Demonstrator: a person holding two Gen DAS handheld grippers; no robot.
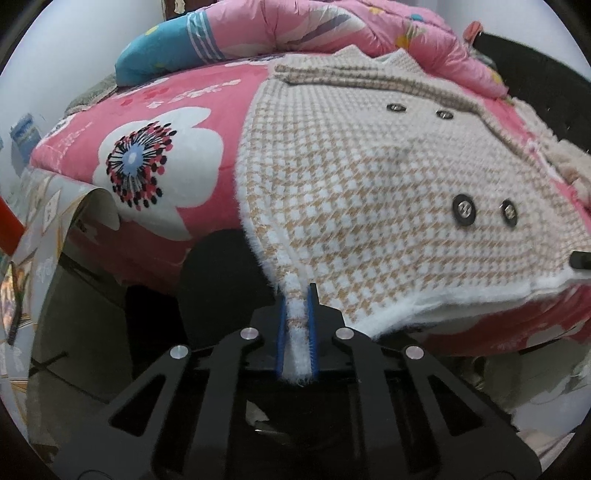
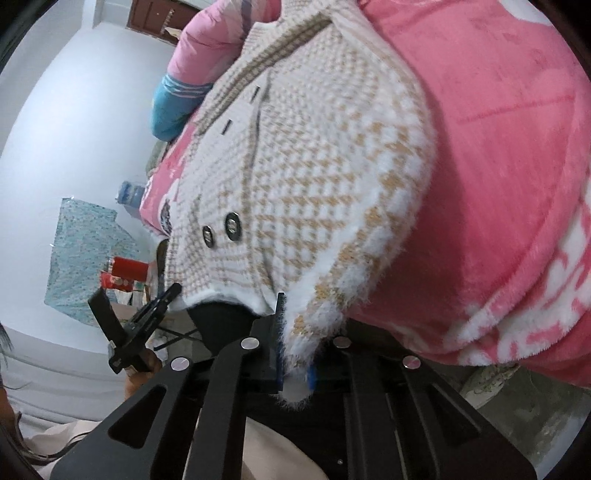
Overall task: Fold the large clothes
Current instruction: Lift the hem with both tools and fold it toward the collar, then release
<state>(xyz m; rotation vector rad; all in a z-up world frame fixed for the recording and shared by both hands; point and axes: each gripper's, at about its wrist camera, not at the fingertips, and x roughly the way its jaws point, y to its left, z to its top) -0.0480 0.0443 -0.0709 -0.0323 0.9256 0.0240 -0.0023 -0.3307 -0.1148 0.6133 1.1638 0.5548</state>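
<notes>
A fuzzy white-and-tan houndstooth coat [image 1: 369, 192] with dark buttons [image 1: 464, 209] lies spread on a pink flowered blanket [image 1: 147, 110] on a bed. My left gripper [image 1: 297, 321] is shut on the coat's near left hem corner, and white fluff is pinched between its blue pads. In the right wrist view the coat [image 2: 314, 166] hangs over the bed edge. There my right gripper [image 2: 295, 332] is shut on the other hem corner, lifted a little. The left gripper [image 2: 173, 291] shows at the left, held by a hand and clamped on the hem.
A rolled pink quilt [image 1: 314, 26] with a blue end [image 1: 162, 48] lies along the back of the bed. The pink blanket [image 2: 498, 184] drapes over the near bed edge. Red boxes [image 2: 125, 273] and patterned paper [image 2: 85, 254] stand by the white wall on the left.
</notes>
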